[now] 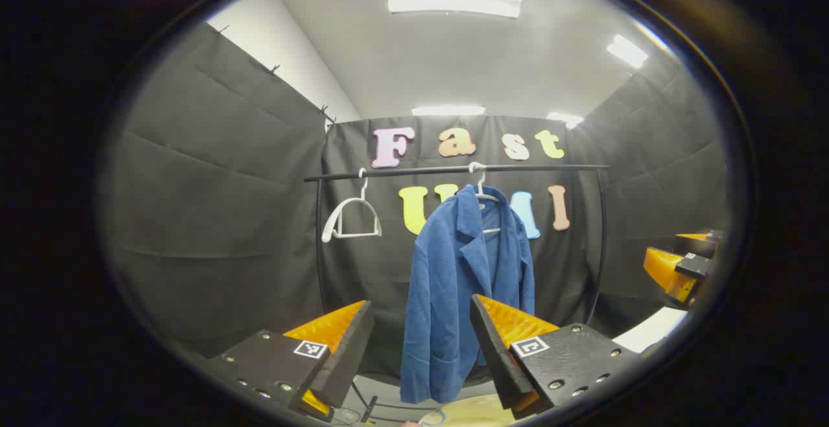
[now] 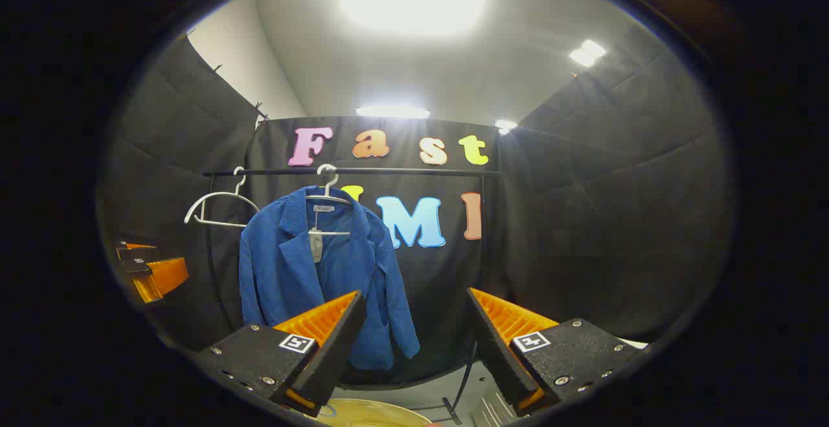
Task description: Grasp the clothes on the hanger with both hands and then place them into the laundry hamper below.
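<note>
We see the blue jacket (image 1: 463, 291) hanging lengthwise straight ahead of the left gripper (image 1: 421, 349), left of the right gripper (image 2: 411, 343); both sets of fingers spread, empty.

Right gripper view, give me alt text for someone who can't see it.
A blue corduroy jacket hangs on a white hanger from a black rail, beside an empty white hanger. The right gripper is open in front of it, apart from the cloth. A pale round hamper rim shows below.
</note>
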{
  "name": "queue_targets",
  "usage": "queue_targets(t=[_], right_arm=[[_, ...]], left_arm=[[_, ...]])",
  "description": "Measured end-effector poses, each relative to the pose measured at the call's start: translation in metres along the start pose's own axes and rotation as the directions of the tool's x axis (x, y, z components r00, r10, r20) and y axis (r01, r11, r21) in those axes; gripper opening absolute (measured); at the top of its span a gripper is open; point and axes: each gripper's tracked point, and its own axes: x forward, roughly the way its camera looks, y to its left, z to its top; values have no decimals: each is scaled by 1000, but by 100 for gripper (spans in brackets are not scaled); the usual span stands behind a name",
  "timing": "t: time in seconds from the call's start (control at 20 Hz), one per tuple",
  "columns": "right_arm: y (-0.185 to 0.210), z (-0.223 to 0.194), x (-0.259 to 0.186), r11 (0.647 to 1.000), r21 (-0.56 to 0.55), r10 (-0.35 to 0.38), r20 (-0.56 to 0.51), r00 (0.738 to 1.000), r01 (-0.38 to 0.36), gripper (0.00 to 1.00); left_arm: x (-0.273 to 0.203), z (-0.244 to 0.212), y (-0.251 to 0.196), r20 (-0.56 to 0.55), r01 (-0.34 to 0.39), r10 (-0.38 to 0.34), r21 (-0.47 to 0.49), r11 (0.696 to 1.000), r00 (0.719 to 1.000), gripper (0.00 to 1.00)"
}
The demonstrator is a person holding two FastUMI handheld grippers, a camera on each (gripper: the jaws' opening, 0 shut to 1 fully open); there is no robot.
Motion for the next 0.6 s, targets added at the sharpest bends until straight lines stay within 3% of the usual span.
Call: queue_targets(t=[0.35, 0.4, 0.6], right_arm=[[-5, 2, -5, 1000, 7, -9, 0, 1000, 9, 95], [-5, 3, -6, 1000, 7, -9, 0, 1000, 9, 95], [2, 7, -3, 1000, 29, -4, -7, 1000, 4, 95]], left_arm=[[-4, 8, -11, 19, 25, -25, 5, 1000, 1000, 87], [-6, 7, -12, 16, 31, -31, 10, 999, 999, 92], [-8, 14, -7, 29, 38, -39, 19, 999, 999, 92]])
